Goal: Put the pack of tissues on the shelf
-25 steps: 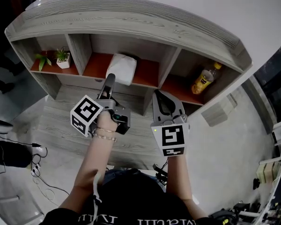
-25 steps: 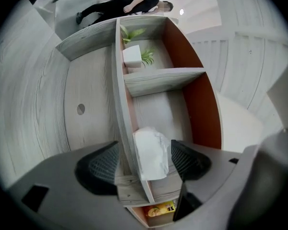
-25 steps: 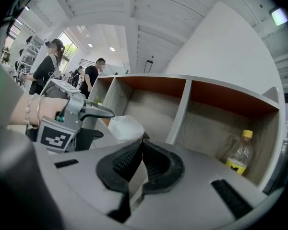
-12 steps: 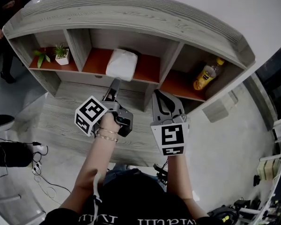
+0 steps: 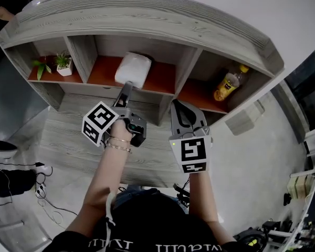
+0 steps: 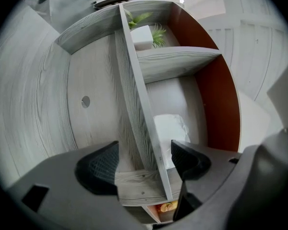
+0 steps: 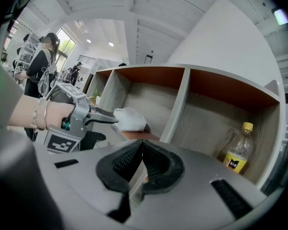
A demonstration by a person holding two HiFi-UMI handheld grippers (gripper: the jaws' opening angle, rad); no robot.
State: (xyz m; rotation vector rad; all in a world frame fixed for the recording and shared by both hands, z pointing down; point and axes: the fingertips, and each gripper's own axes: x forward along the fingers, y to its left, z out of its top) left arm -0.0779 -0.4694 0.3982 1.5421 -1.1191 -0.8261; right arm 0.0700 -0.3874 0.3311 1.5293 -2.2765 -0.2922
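The white pack of tissues (image 5: 133,69) lies on the red-brown floor of the grey wooden shelf's (image 5: 147,20) middle compartment. My left gripper (image 5: 126,88) is just in front of that compartment, turned on its side. In the left gripper view it (image 6: 145,150) is open, straddling the shelf's front edge, and the pack (image 6: 170,131) lies just past its fingertips, untouched. My right gripper (image 5: 182,109) hangs in front of the divider on the right, shut on nothing. From the right gripper view, its jaws (image 7: 141,150) meet, with the pack (image 7: 130,119) and the left gripper (image 7: 105,116) beyond.
A small potted plant (image 5: 63,63) stands in the left compartment and a yellow-labelled bottle (image 5: 227,85) in the right one. Upright dividers (image 5: 182,72) separate the compartments. Cables (image 5: 39,188) lie on the floor at lower left. People (image 7: 43,56) stand far off to the left.
The left gripper has drawn back a little from the pack, which stays lying in the middle compartment. The right gripper has hardly moved.
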